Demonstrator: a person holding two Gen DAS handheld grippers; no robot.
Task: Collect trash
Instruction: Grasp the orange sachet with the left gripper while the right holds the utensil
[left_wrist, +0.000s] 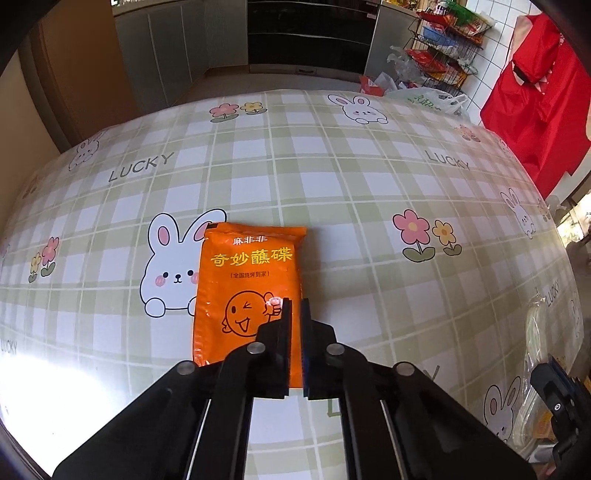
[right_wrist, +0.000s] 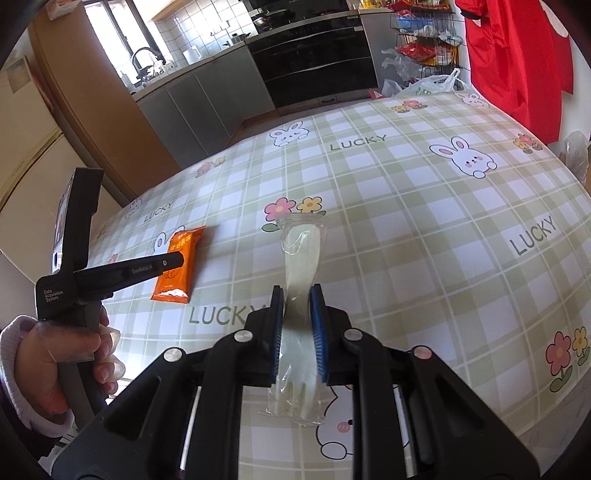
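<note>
I count two pieces of trash on my table (right_wrist: 424, 221): one orange sachet (left_wrist: 251, 284) and one plastic fork (right_wrist: 300, 295) sealed in a clear wrapper.

My left gripper (left_wrist: 296, 306) sits over the near right edge of the sachet. Its two fingers (left_wrist: 284, 343) are almost together, with only a thin strip of orange between them; I cannot tell whether they pinch the sachet or merely hover above it. The sachet lies flat, half covering one printed rabbit. From the right wrist view I see the same sachet (right_wrist: 178, 265) well to the left of the fork, the left gripper (right_wrist: 173, 260) reaching over it, and my left hand (right_wrist: 62, 354) around the handle.

My right gripper (right_wrist: 297, 295) has its two blue-padded fingers (right_wrist: 318, 332) pressed against the fork's handle from both sides. The tines point back toward the camera; the wrapper's far end reaches one pair of printed flowers.

One red cloth (left_wrist: 535, 99) hangs at the right.
</note>
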